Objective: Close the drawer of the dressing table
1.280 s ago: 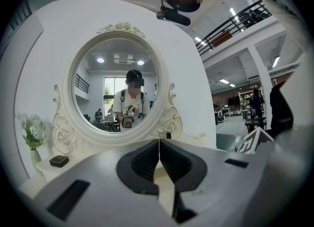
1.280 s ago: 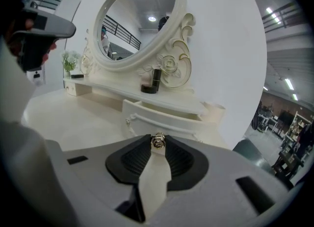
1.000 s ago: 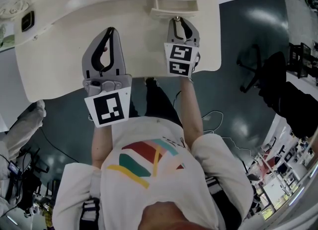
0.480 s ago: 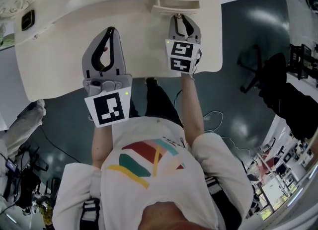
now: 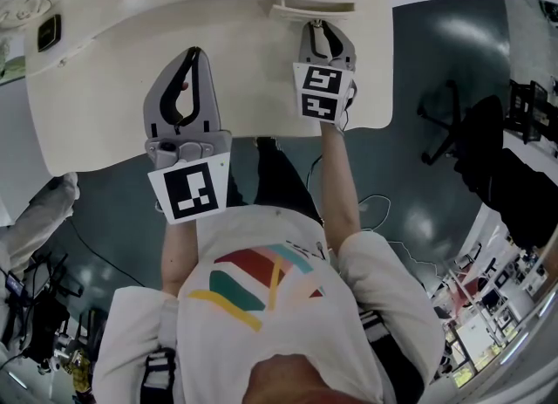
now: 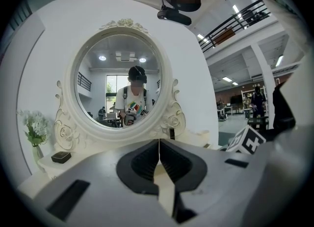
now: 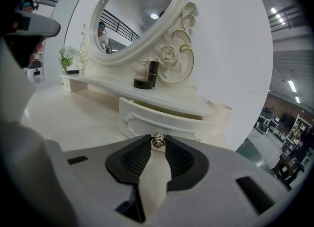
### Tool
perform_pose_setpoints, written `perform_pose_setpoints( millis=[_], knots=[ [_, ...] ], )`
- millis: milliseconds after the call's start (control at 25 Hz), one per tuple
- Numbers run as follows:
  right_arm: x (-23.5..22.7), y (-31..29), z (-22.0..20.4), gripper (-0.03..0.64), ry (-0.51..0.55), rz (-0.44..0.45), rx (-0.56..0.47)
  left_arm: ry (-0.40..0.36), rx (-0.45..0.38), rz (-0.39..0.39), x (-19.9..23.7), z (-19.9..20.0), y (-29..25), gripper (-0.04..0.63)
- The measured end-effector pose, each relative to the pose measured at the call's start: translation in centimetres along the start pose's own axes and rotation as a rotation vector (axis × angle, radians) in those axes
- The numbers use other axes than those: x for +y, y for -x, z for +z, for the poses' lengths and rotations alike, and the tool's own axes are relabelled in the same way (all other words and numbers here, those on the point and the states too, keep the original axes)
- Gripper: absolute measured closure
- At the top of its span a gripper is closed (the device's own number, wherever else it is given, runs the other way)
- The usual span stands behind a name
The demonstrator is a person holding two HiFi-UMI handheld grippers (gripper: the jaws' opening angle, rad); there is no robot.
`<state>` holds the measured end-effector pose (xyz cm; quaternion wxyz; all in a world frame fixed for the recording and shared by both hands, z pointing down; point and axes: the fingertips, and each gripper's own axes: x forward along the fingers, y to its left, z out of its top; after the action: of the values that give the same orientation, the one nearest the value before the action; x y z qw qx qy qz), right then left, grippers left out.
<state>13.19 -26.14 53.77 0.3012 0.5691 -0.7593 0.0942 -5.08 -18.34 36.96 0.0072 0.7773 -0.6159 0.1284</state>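
Dark glossy floor [image 5: 418,62], blk office chair [image 5: 446,128] at rt

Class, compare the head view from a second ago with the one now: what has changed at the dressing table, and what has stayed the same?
The right gripper, shut on the knob, moved up the head view, and the drawer slid further into the table. A gap shows above the drawer front, so it is not fully closed. The left gripper stayed shut and empty, in the same place over the table.

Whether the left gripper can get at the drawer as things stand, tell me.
Probably yes: the left gripper hangs over the tabletop left of the drawer, nothing between them. The right gripper's jaws grip the knob, though.
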Motion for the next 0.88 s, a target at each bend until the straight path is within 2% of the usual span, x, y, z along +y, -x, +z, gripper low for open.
perform_pose_setpoints(
  millis=[880],
  knots=[
    [-0.2,-2.1,0.5,0.538,0.027,0.009,-0.011,0.002,0.025,-0.001,0.0,-1.2,-0.7,0.589]
  ],
)
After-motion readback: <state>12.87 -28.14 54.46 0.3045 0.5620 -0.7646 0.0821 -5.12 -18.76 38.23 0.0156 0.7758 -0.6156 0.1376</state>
